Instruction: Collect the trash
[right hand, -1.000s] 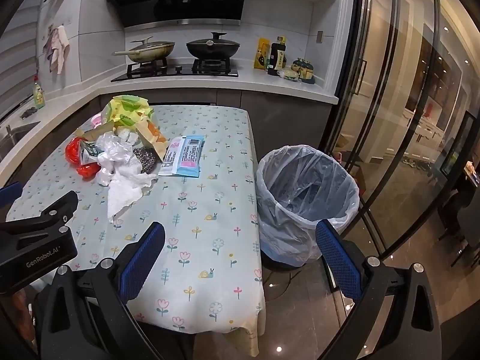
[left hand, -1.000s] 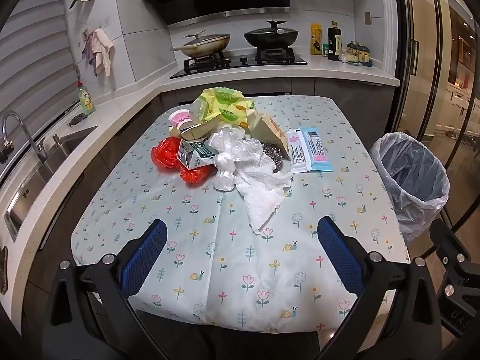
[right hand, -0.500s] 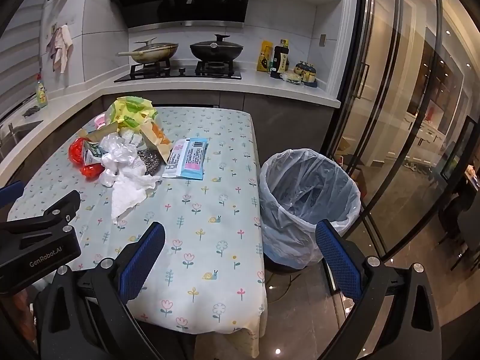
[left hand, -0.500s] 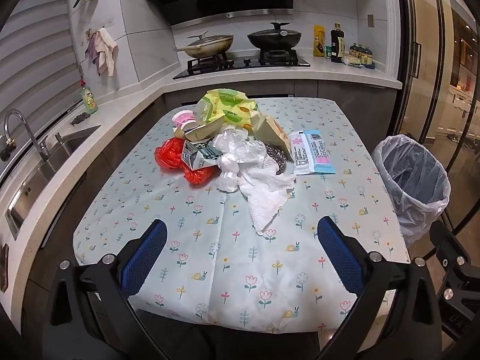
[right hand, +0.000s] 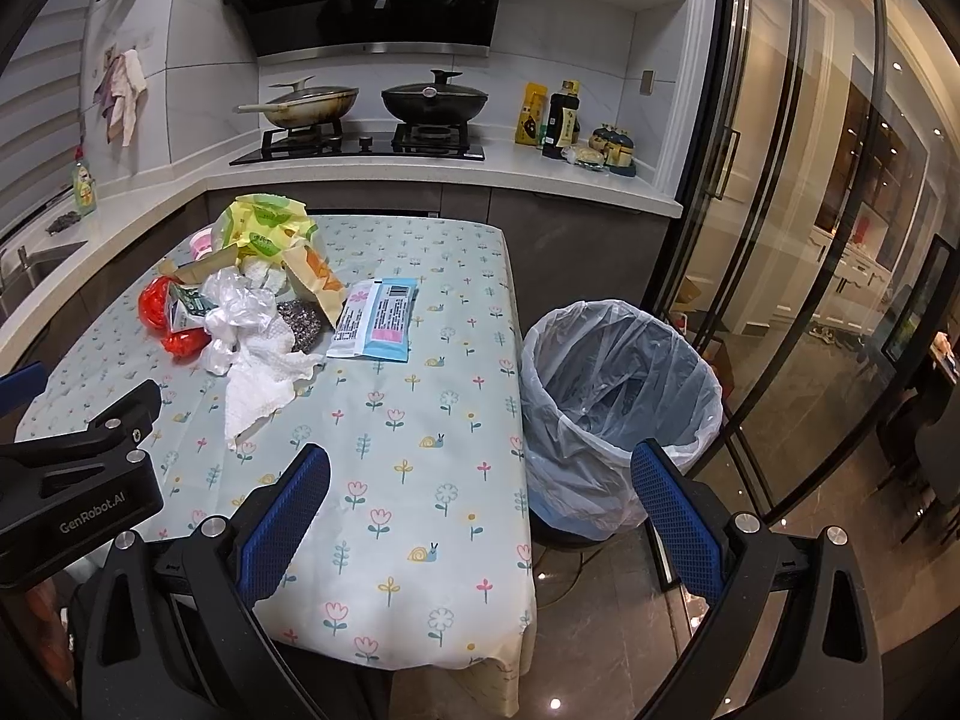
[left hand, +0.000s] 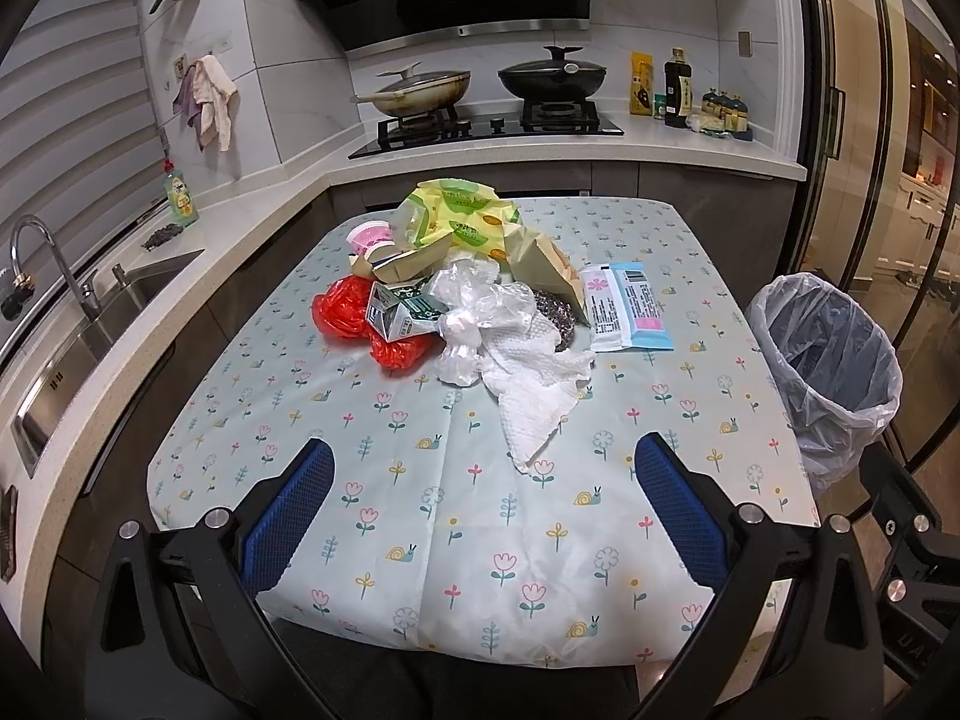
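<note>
1. The left tool (left hand: 483, 498) hovers above the near edge of the worktop (left hand: 420, 480), its blue-padded fingers (left hand: 288, 504) spread wide apart with nothing between them.
2. The right tool (right hand: 480, 504) is also spread wide and empty; its left finger sits over the worktop's near right part, its right finger over the lined trash bin (right hand: 618, 414).
3. The trash lies heaped toward the far middle of the worktop, well apart from both tools.
4. At the front of the heap a crumpled white paper towel (left hand: 534, 396) reaches furthest toward the tools.
5. Touching it from behind is a wad of clear plastic film (left hand: 480, 312), and to the left of that a small green-and-white carton (left hand: 399, 315) lies tilted on a red plastic bag (left hand: 360, 324).
6. Behind these sit a yellow-green snack bag (left hand: 462, 222), a pink cup (left hand: 372, 237) and some beige paper packaging (left hand: 540, 264).
7. A metallic scouring pad (left hand: 555, 315) is tucked between the paper towel and the beige packaging.
8. A flat pink-and-blue wipes packet (left hand: 624, 306) lies just right of the heap, on the side nearest the bin.
9. The bin stands on the floor beside the worktop's right edge, its clear liner folded over the rim.
10. In the right wrist view, part of the left tool's black body shows at the left edge.
</note>
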The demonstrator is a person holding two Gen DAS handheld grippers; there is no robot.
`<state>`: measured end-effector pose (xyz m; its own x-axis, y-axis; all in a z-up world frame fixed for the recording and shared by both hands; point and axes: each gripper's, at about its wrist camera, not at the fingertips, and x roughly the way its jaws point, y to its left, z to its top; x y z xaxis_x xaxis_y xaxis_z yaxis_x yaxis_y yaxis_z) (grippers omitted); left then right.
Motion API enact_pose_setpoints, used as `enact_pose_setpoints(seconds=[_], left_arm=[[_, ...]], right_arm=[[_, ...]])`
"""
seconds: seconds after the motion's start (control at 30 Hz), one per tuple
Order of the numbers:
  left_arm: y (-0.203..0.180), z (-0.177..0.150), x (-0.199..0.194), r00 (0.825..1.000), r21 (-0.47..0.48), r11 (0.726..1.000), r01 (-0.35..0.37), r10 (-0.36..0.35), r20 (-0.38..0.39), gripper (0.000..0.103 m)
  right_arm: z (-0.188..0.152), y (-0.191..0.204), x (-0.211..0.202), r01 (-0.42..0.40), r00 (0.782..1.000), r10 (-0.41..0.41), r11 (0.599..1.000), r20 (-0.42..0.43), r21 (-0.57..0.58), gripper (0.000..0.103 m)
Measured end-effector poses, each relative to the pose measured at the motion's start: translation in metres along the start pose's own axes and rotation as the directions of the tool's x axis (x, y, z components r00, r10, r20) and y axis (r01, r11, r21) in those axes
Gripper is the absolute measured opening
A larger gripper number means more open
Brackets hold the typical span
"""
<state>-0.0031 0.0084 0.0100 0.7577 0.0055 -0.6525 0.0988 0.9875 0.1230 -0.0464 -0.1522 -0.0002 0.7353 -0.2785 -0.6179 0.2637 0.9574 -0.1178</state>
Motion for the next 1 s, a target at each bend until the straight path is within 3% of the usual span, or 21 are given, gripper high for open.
enact_pose_setpoints(seconds=[1.0], left_arm=[[0.0003,0.0008,-0.001,1.0,-0.004,1.0,0.002,-0.002,0.003,0.096]], right_arm=[[0.0004,-0.0005,-0.0015,-0.001,1.0,0.001,1.0,0.01,0.003,0.096]])
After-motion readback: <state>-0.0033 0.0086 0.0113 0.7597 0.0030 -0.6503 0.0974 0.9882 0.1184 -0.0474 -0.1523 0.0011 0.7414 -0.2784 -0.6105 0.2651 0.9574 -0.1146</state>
